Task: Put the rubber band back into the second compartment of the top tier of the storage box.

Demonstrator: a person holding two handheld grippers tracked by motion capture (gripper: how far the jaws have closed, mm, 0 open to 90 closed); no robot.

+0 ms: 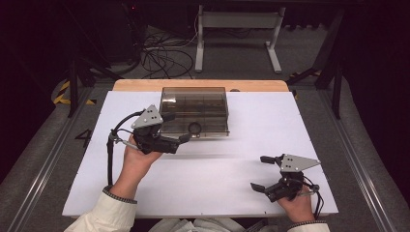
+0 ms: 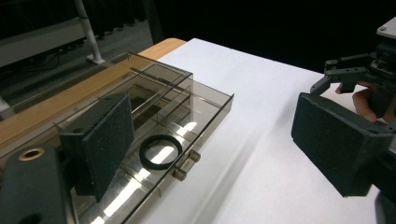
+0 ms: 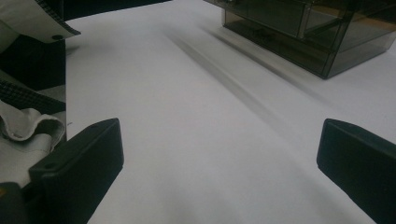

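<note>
The white table (image 1: pixel 217 183) is kept bare around a smoky plastic box (image 1: pixel 195 110), set toward its far edge. The left gripper (image 1: pixel 175 129) is held wide beside the box — apparently for the black ring (image 2: pixel 160 151) inside. The right gripper (image 1: pixel 261 172) is parked wide, well apart.

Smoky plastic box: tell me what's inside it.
The smoky plastic box holds a black ring in a front compartment, among clear dividers. Tint and glare hide what the farther compartments contain.
</note>
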